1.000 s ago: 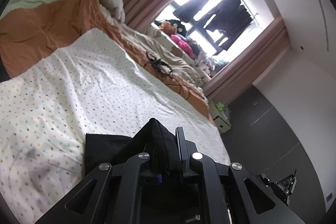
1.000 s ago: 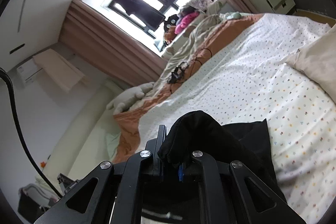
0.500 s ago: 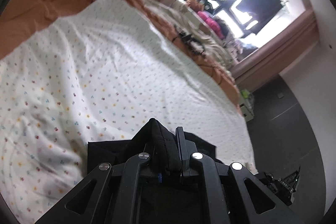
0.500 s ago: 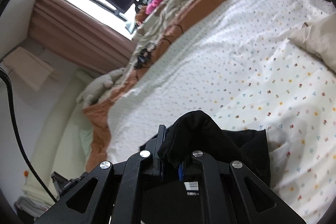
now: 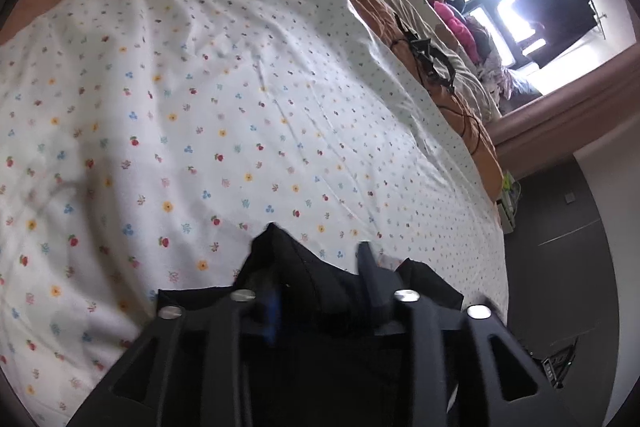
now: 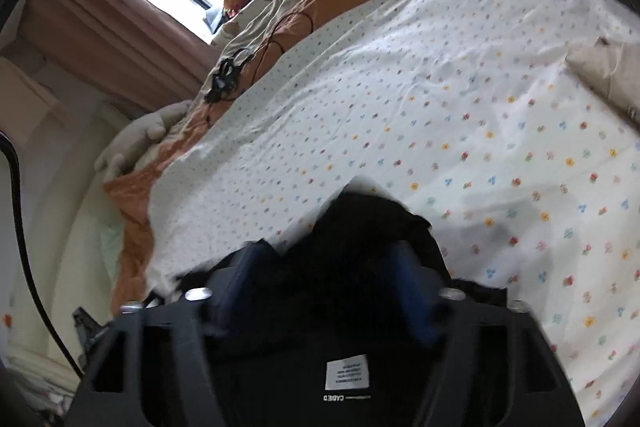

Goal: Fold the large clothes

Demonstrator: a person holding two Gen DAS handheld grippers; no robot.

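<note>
We see one black garment [image 5: 304, 291], bunched into a peak in the left view and heaped in the right view [image 6: 372, 227]. It lies on the near part of the bed, with a white label [image 6: 347, 370] showing on its flat part.

the right gripper [image 6: 332, 259] has its fingers [image 6: 412, 279] spread apart, black garment [image 6: 360, 227] bunched between them over the flower-dotted bedsheet [image 6: 420, 87]; a white label [image 6: 346, 374] shows at 6 o'clock.
</note>
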